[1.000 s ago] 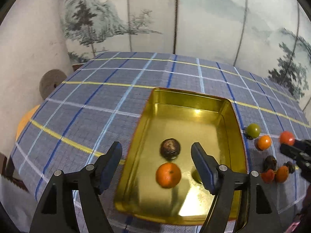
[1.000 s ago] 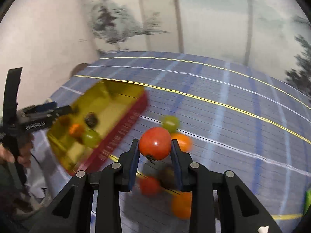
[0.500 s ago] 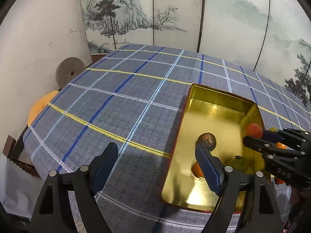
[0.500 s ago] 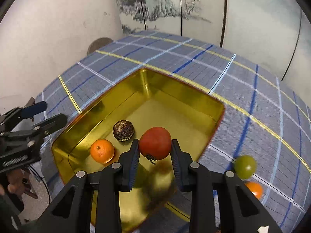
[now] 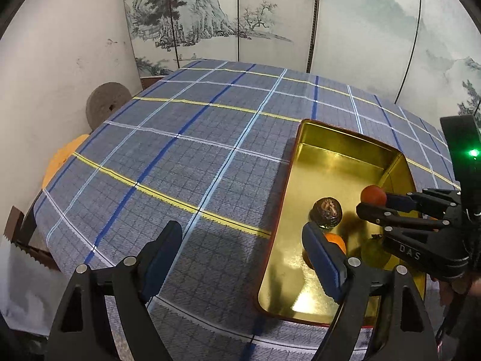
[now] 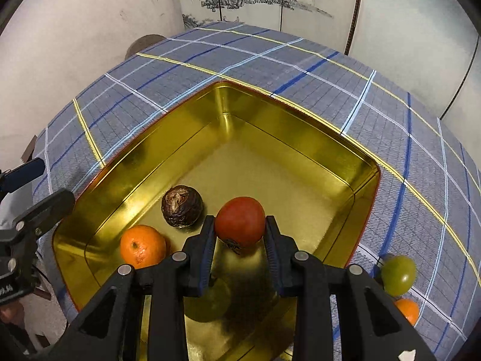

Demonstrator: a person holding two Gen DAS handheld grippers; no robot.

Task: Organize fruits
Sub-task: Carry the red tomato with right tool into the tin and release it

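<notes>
The gold tin tray (image 6: 300, 126) is sitting on the plaid-covered counter (image 5: 195, 150), holding a mandarin (image 6: 142, 246) and a dark wrinkled fruit (image 6: 182, 206), while the right gripper (image 6: 240, 234) is clamping a smooth red tomato (image 6: 240, 221) above it and the left gripper (image 5: 243, 255) is hanging with jaws apart, empty.

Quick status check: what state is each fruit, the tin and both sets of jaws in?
Red fruit: gripped, above tin.
Orange: loose in tin.
Brown fruit: loose in tin.
Green fruit: on cloth, outside.
Gold tin: open.
Right gripper: shut on red fruit.
Left gripper: open, empty.
</notes>
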